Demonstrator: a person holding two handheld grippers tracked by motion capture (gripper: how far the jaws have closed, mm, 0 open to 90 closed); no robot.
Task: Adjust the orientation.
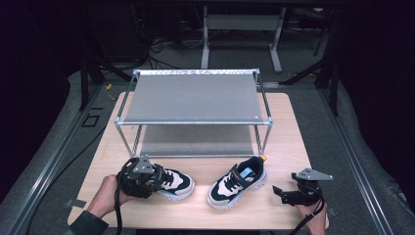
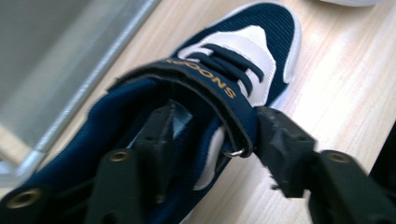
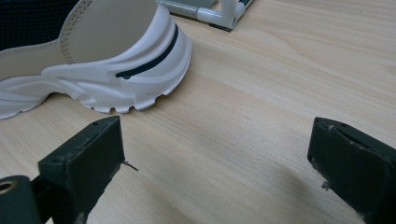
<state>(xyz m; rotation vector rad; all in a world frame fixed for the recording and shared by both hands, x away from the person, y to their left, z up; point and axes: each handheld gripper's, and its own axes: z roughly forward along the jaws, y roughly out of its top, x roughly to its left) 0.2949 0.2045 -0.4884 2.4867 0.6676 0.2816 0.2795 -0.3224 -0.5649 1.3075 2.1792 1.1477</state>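
The left gripper [image 1: 147,177] straddles the collar of the left shoe [image 2: 243,51], lower left in the high view: one jaw inside, one outside by the strap, seemingly clamped on it. The shoe's toe points right, toward the other shoe [image 1: 238,182]. The right gripper [image 1: 285,194] rests released at lower right.

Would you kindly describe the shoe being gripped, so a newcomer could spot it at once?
On the wooden table, in front of the metal rack, lie two navy-and-white sneakers. It is the left sneaker. Unlike the right sneaker, it has the left gripper at its collar.
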